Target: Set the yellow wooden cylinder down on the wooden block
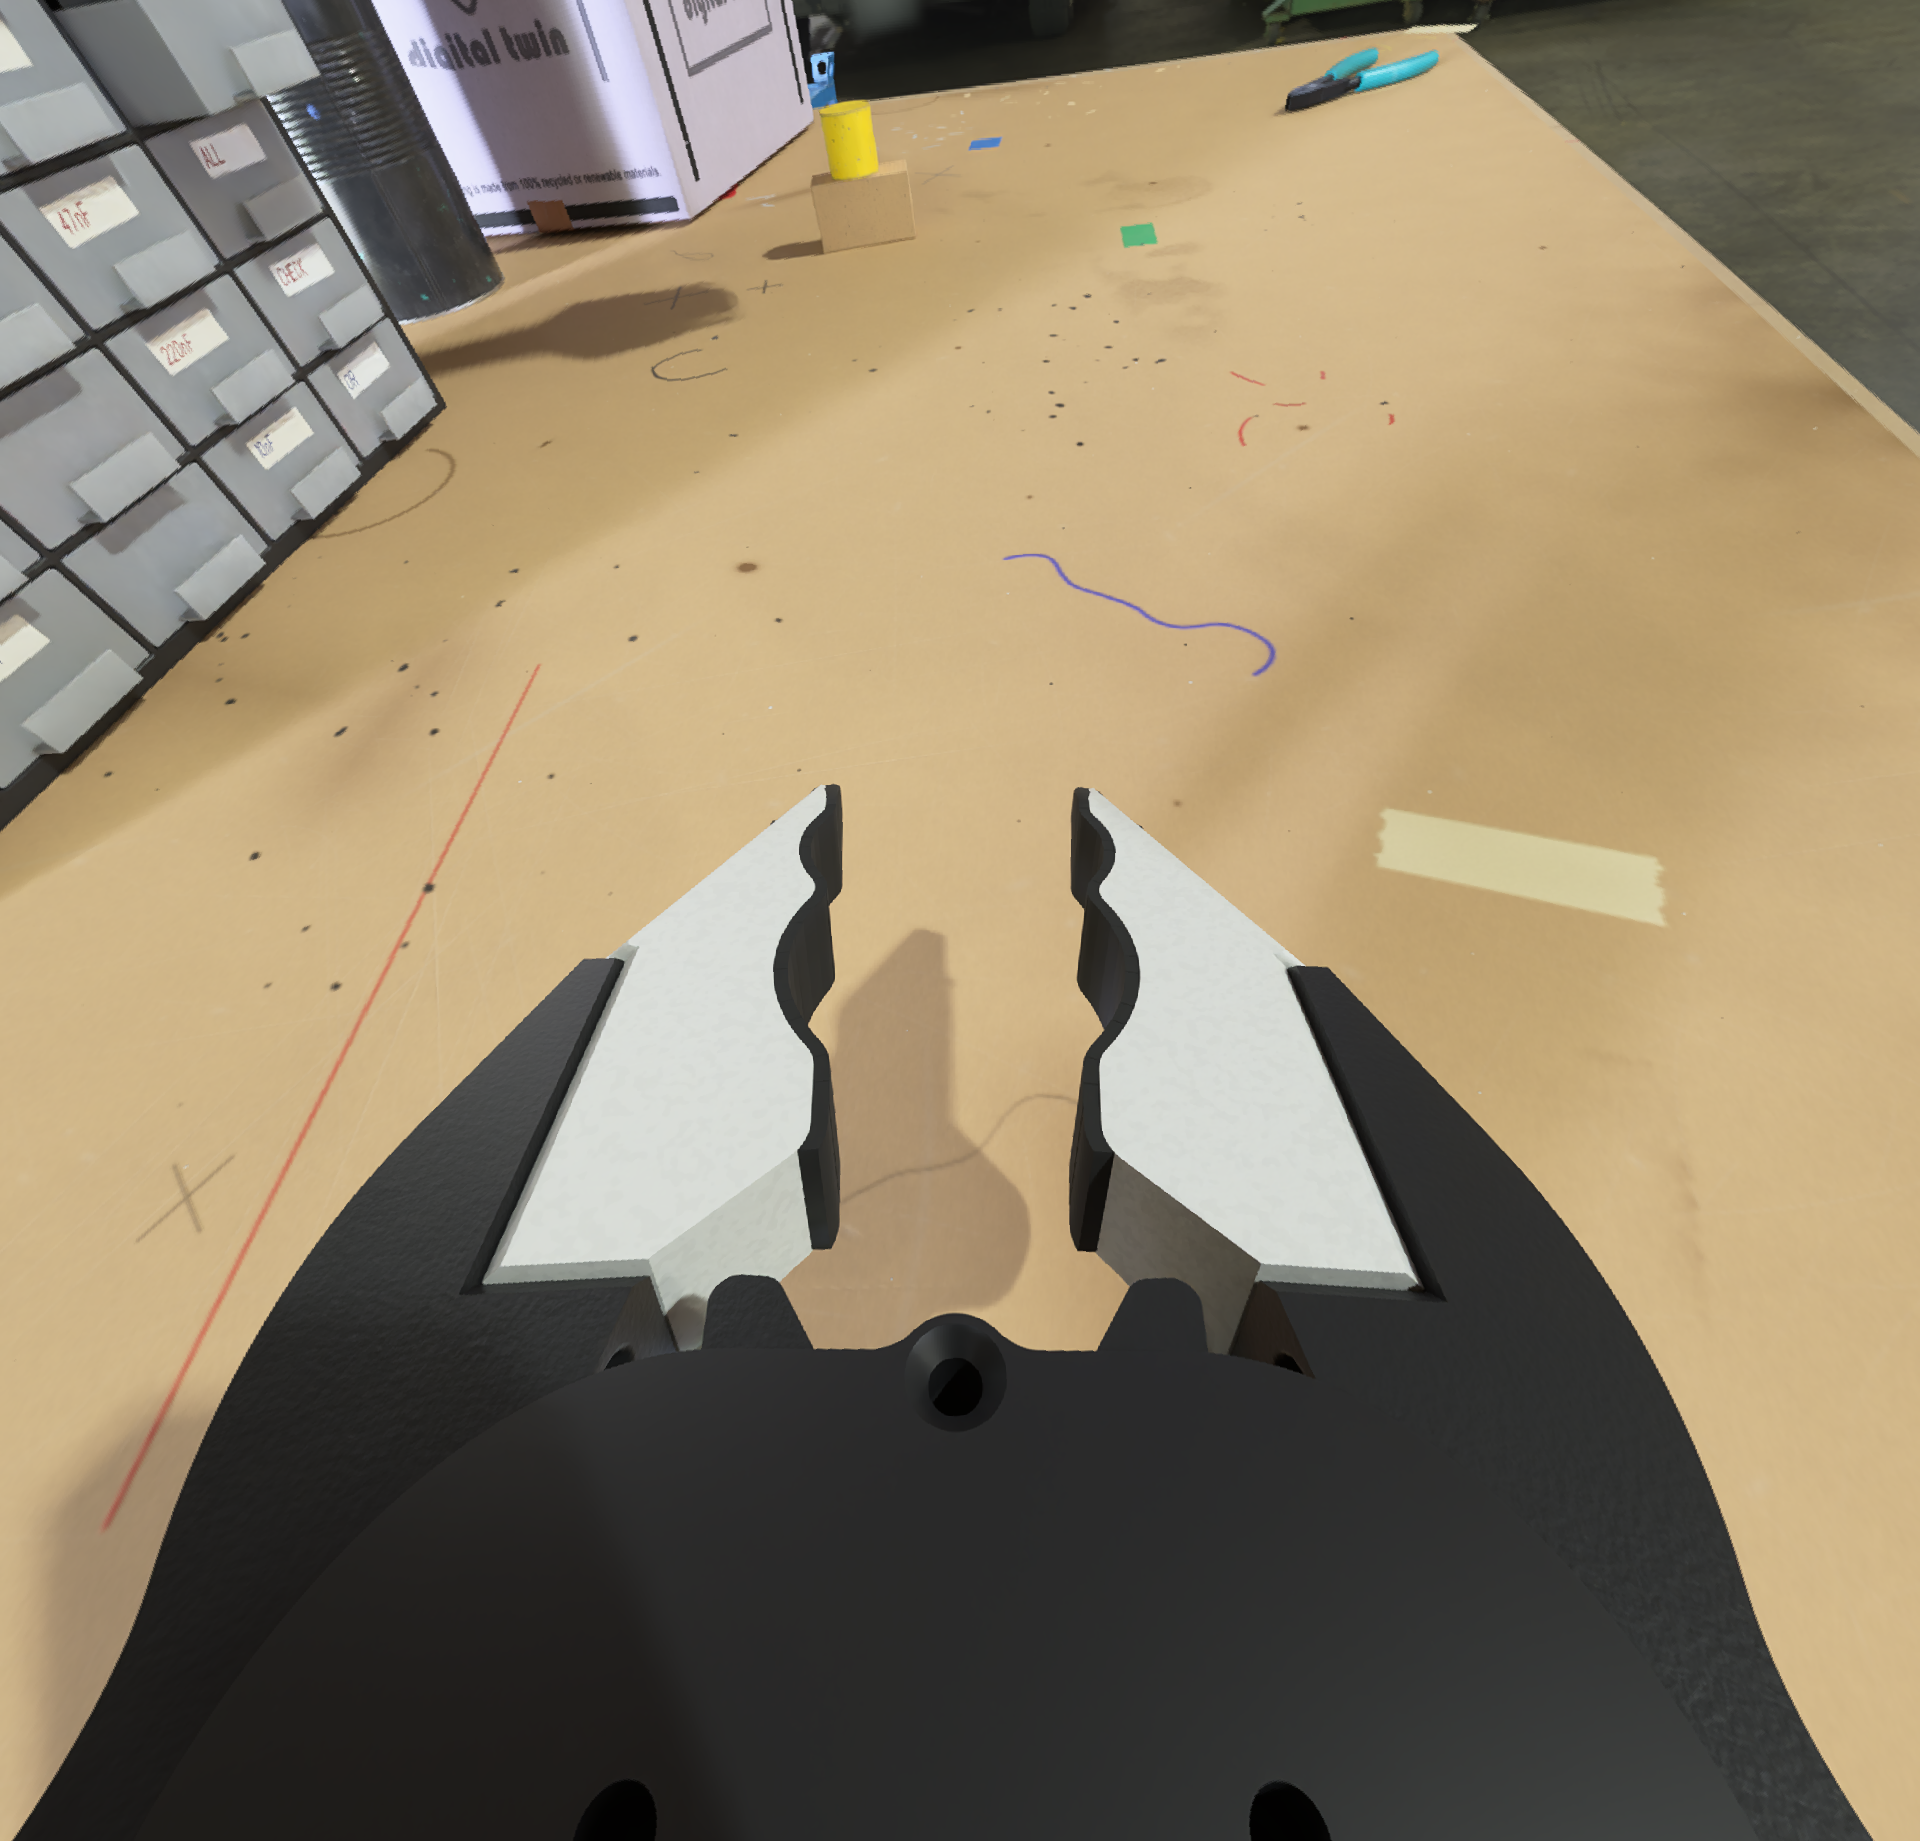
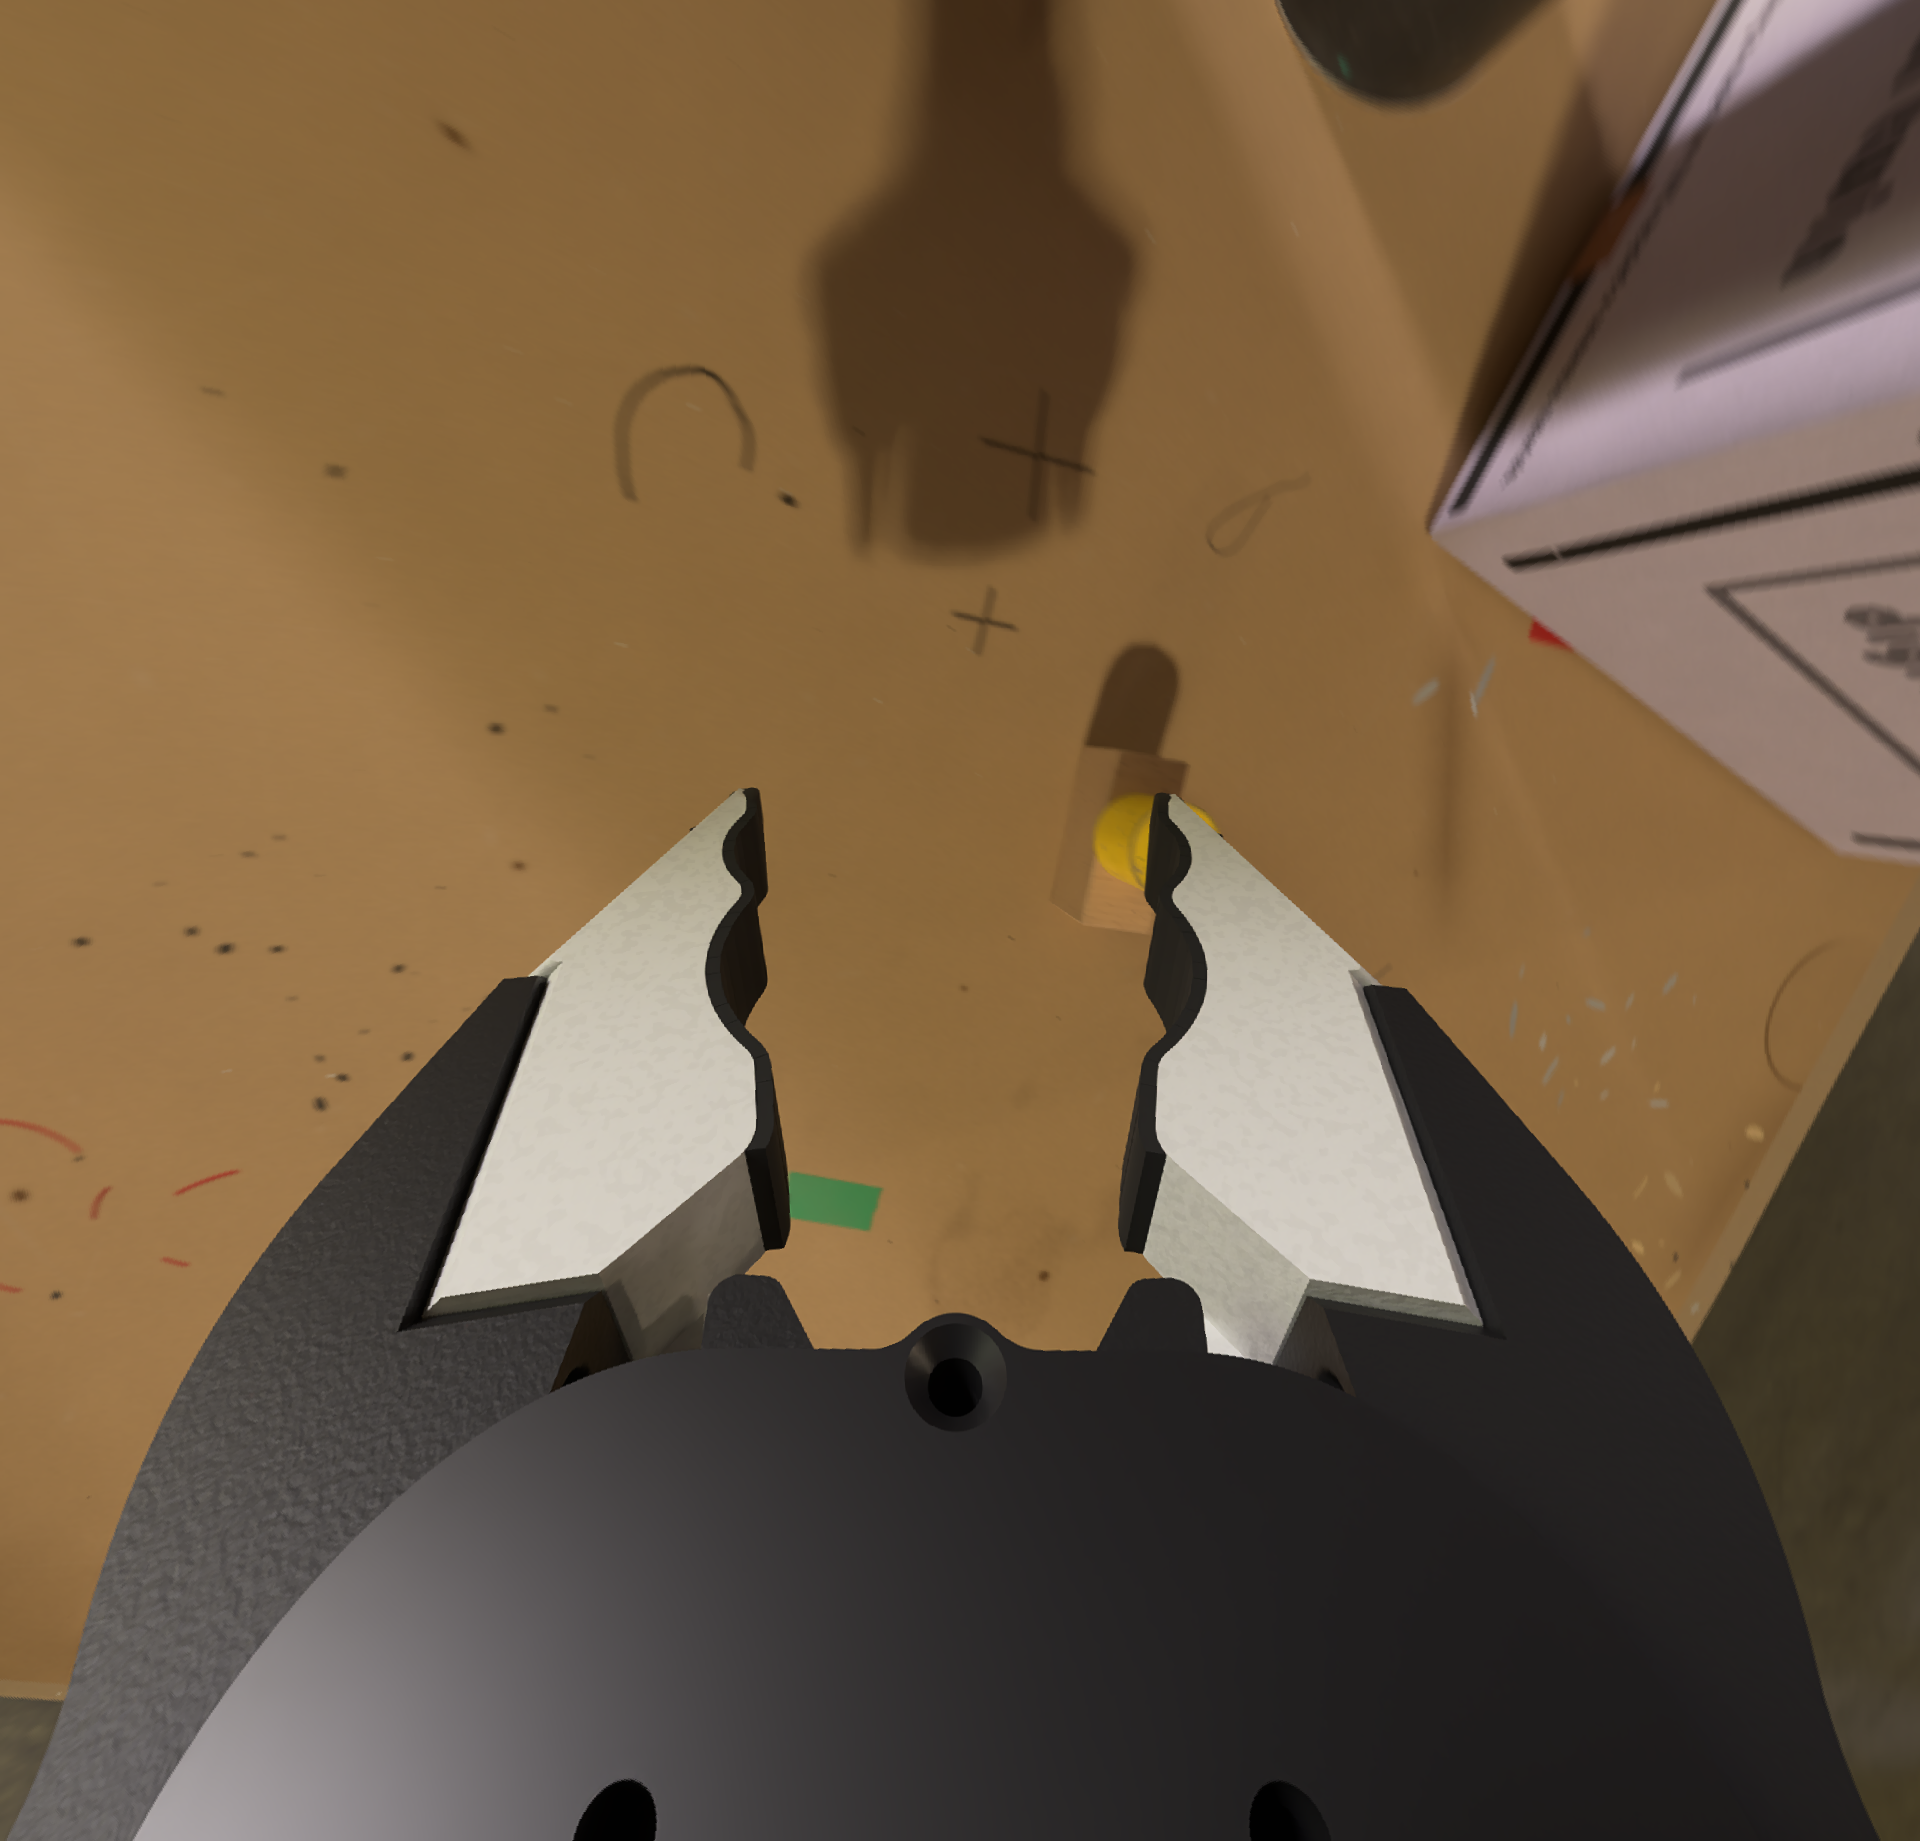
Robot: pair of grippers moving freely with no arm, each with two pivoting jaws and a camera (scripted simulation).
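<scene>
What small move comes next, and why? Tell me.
Probably none beyond backing the right gripper straight up and away. The yellow cylinder already stands upright on the wooden block, and both sets of jaws are open and empty, so the placing looks done. The left gripper is far off.

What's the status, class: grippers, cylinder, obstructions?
Left gripper and right gripper open, empty. Yellow cylinder upright on wooden block, released. Nothing in the way; white box stands beside.
</scene>
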